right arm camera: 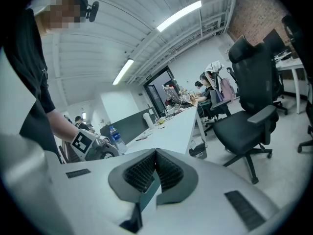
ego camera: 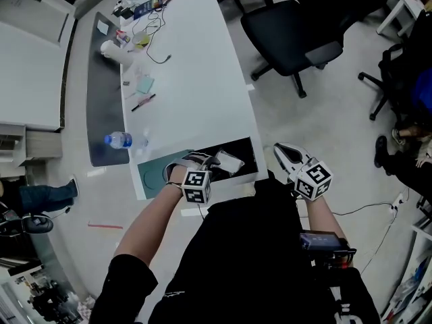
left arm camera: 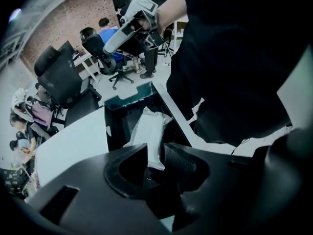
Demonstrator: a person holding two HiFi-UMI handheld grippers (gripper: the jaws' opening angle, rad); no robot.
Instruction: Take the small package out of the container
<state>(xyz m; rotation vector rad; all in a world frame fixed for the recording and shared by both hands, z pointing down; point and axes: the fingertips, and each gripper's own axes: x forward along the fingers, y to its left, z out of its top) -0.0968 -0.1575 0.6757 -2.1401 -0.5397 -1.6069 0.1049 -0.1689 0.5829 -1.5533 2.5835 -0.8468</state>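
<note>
At the near edge of the desk (ego camera: 202, 66), close the parted left tongs (left arm camera: 155, 153) squarely on the package (left arm camera: 150, 129) end between them, lift clear of the container (left arm camera: 115, 124), keep the shut, empty right tongs (right arm camera: 155, 155) aside.

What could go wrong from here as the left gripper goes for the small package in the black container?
The left gripper holds its jaws apart around only the near end of the small package; closing there might pinch just an edge and let it slip. The package lies inside the black container, so it may snag on a wall when lifted.
</note>
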